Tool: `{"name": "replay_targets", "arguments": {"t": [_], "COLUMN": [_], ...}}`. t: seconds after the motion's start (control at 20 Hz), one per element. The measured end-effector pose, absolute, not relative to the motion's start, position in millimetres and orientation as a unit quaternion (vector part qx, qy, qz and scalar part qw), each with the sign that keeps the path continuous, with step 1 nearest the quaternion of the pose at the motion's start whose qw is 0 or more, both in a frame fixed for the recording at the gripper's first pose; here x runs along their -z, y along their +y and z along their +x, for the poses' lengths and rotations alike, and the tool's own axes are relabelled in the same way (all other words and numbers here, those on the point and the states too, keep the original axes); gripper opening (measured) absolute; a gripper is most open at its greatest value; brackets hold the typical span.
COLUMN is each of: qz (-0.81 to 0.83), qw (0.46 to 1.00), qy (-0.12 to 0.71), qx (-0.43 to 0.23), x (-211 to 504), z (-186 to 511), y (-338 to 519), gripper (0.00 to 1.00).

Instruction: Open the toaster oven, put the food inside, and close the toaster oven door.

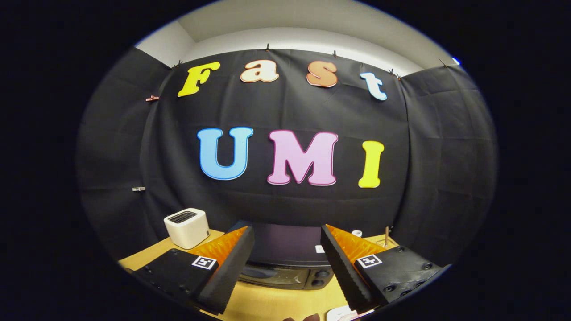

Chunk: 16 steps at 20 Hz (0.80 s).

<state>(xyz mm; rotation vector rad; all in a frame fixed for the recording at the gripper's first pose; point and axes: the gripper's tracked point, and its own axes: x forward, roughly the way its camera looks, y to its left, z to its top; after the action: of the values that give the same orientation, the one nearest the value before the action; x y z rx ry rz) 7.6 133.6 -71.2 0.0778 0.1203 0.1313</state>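
Tongs (pixel 287 249) open, fingers spread wide, nothing btwn them, held up above the counter (pixel 267 303) and pointing toward the booth's black cloth wall (pixel 290 107).

Toaster oven (pixel 285 263) sits on the counter just ahead of the fingers, seen thru the gap btwn them. Dark body, top face visible. Front glass door (pixel 272 275) looks shut. Two round knobs (pixel 322 277) at the door's right side, one above the other. A small white tag on the oven top near the right finger; can't make out what it is.

White pop-up toaster (pixel 187 227) stands upright toward the counter's back-left corner, beyond the left finger, apart from the oven; slots on top face up.

Toward the back-right corner, beyond the right finger: small white round thing (pixel 357 232) and a thin upright wooden stick (pixel 386 236) on some clear holder; too small to tell more.

At the counter's near edge, below the right finger: edge of a white item (pixel 341 313), mostly cut off, w/ something dark reddish (pixel 308 317) just beside it. Can't tell whether either is the food.

Counter is light wood, bare btwn the oven front and the near edge.
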Motion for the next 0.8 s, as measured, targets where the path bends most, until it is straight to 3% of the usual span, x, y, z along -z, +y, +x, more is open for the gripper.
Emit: {"name": "replay_targets", "arguments": {"t": [0.8], "qz": [0.027], "qw": [0.978], "qy": [0.200], "qx": [-0.049], "x": [248], "z": [47], "y": [217], "gripper": [0.98]}}
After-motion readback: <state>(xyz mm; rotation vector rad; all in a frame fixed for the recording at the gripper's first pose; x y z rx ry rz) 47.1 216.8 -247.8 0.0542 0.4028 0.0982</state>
